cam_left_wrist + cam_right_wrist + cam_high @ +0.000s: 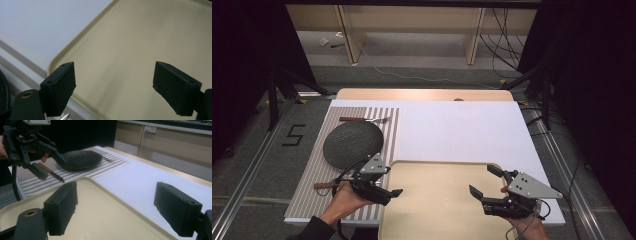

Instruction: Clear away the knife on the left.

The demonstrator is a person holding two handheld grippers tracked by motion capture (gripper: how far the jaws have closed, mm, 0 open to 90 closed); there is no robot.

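Observation:
A beige tray (437,200) lies at the table's front middle. To its left, a striped placemat (312,200) carries a dark round plate (353,143), a fork (362,119) beyond the plate, and a brown-handled knife (323,185) at the near side. My left gripper (392,181) hovers open over the tray's left edge, just above the knife, jaws wide apart and holding nothing. My right gripper (484,181) stands open over the tray's right part, also with nothing in it. In the right gripper view, the left gripper (50,166) hangs above the knife (51,172), with the plate (81,158) behind it.
The white table cover (462,130) stretches beyond the tray, with a wooden tabletop edge (422,94) at the back. Black stands and cables sit on the floor to both sides. The placemat (15,57) borders the tray (140,50) rim in the left gripper view.

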